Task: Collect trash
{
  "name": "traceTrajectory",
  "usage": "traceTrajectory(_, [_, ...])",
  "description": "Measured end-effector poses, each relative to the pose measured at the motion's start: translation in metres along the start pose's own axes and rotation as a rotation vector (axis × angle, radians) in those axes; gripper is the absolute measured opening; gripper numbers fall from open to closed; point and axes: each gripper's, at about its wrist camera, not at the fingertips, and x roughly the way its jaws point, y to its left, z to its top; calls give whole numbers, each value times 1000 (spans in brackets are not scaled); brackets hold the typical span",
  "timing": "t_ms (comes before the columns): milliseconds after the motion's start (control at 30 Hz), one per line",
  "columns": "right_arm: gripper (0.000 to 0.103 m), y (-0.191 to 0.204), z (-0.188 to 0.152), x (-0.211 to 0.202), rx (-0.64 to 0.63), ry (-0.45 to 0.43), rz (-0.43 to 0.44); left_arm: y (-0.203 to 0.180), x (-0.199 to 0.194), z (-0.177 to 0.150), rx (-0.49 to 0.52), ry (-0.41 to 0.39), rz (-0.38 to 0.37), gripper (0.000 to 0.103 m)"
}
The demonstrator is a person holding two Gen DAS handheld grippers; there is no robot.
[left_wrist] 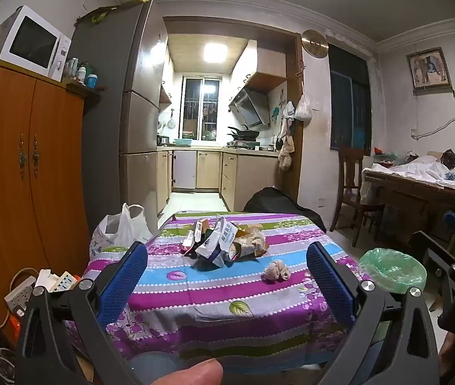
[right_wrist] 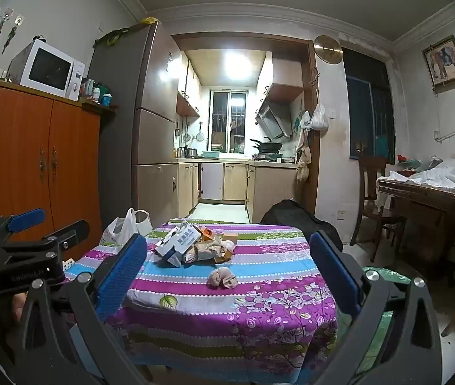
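So here's the setup; a small table with a striped floral tablecloth (left_wrist: 227, 288) sits in front of both grippers, kitchen doorway straight behind it. The left gripper (left_wrist: 227, 276) has its blue-padded jaws spread about as wide as they go, nothing between them but air and the view of the table; same story for the right gripper (right_wrist: 227, 272), wide open, not holding anything.

The trash is all on the tabletop; there's a heap of crumpled wrappers and torn cartons (left_wrist: 224, 240) toward the far middle of the cloth, and a wadded-up tissue ball (left_wrist: 275, 270) lying on its own just nearer than the heap and a bit to the right, not touching it. Both grippers are well short of any of it.

A bin lined with a green bag (left_wrist: 392, 269) stands on the floor just off the table's right side; in the right wrist view you only catch its green edge behind the right finger. A white plastic bag (left_wrist: 121, 227) sits at the table's far left corner; a power strip (left_wrist: 19, 295) lies lower left by the orange cabinet (left_wrist: 19, 166), with a white microwave (left_wrist: 31, 40) on top. A thumb (left_wrist: 192, 373) shows at the bottom edge of the left wrist view.
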Motion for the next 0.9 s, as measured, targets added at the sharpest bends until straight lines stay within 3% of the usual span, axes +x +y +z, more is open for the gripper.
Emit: traceTrajectory(900, [98, 0, -4, 5, 13, 12, 1, -2, 2, -4, 10, 7, -15, 99])
